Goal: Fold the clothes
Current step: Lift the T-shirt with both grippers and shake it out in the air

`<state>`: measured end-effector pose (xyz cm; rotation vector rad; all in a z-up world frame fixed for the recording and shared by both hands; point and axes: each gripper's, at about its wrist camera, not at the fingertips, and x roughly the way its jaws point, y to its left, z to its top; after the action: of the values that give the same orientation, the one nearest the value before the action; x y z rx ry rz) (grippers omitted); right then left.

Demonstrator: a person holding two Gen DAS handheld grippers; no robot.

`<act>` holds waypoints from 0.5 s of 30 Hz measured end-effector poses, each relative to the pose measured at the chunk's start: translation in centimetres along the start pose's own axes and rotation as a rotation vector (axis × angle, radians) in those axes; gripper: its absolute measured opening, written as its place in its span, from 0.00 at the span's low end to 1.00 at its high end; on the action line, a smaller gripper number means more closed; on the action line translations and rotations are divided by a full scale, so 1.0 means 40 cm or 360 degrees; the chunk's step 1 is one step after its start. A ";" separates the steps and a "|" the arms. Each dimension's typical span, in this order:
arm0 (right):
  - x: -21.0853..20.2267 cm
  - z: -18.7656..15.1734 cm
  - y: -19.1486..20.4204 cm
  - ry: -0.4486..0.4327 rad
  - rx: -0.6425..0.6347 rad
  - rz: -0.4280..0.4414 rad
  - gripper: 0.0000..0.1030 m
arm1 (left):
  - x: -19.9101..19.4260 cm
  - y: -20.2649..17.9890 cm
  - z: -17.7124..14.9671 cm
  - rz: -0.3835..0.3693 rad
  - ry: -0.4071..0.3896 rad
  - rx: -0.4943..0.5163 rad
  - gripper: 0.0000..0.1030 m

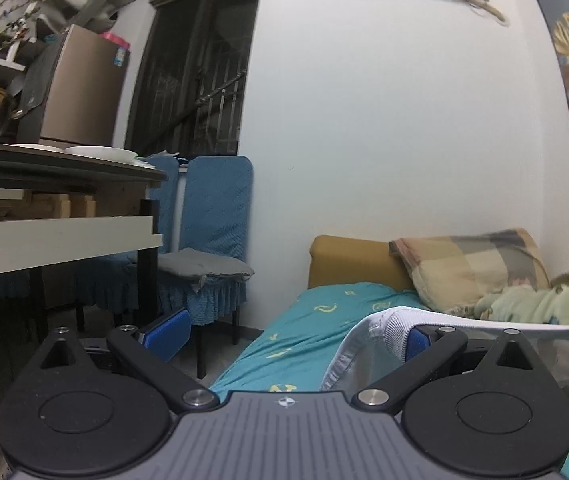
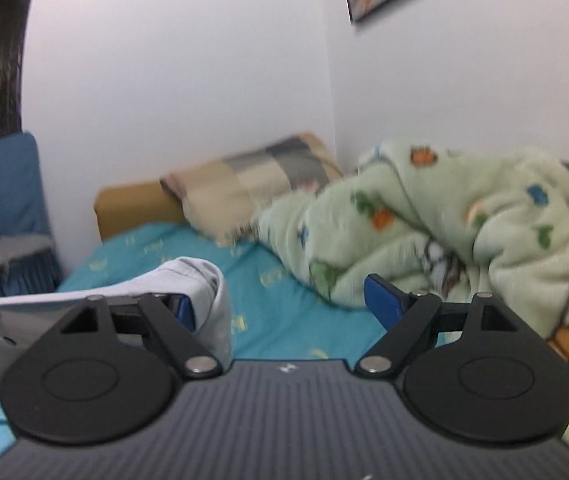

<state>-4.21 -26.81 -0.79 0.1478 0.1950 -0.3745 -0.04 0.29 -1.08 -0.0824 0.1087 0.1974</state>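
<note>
A white garment (image 1: 372,340) hangs stretched between my two grippers above the teal bed sheet (image 1: 304,320). My left gripper (image 1: 288,340) has its jaws wide apart; the garment's ribbed edge is draped over its right blue fingertip (image 1: 416,344), and its left fingertip (image 1: 168,338) is bare. In the right wrist view the garment (image 2: 200,292) is draped over the left blue fingertip (image 2: 182,308) of my right gripper (image 2: 284,304), whose jaws are also wide apart; its right fingertip (image 2: 382,300) is bare. The cloth runs off to the left.
A green printed blanket (image 2: 464,220) and a plaid pillow (image 2: 252,176) lie at the head of the bed against the wall. A blue-covered chair (image 1: 208,240) with a grey cushion and a table (image 1: 64,200) stand left of the bed.
</note>
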 end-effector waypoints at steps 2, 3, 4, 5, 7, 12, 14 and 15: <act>-0.029 0.022 -0.007 -0.0041 0.0018 0.0038 0.81 | -0.029 0.016 0.025 0.0005 0.0004 -0.0030 1.00; -0.047 0.038 -0.015 -0.0038 0.0033 0.0058 0.81 | -0.045 0.024 0.041 0.0002 0.0006 -0.0042 1.00; -0.065 0.053 -0.023 -0.0035 0.0048 0.0078 0.81 | -0.064 0.033 0.062 -0.0003 -0.0001 -0.0058 1.00; -0.080 0.068 -0.036 -0.0039 0.0070 0.0101 0.81 | -0.083 0.042 0.086 -0.0011 -0.0014 -0.0075 1.00; -0.133 0.112 -0.052 -0.0083 0.0059 0.0138 0.81 | -0.132 0.056 0.142 -0.0029 -0.0056 -0.0108 1.00; -0.296 0.304 -0.084 -0.0244 0.0012 0.0218 0.81 | -0.284 0.083 0.332 -0.0086 -0.0246 -0.0205 1.00; -0.376 0.409 -0.093 -0.0300 -0.0005 0.0235 0.81 | -0.359 0.094 0.434 -0.0122 -0.0363 -0.0248 1.00; -0.420 0.463 -0.098 -0.0334 -0.0009 0.0247 0.81 | -0.397 0.098 0.490 -0.0138 -0.0420 -0.0267 1.00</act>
<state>-18.02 -27.90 20.37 0.1162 -0.0224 -0.2326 -14.36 2.90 19.92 -0.2266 -0.1744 0.1293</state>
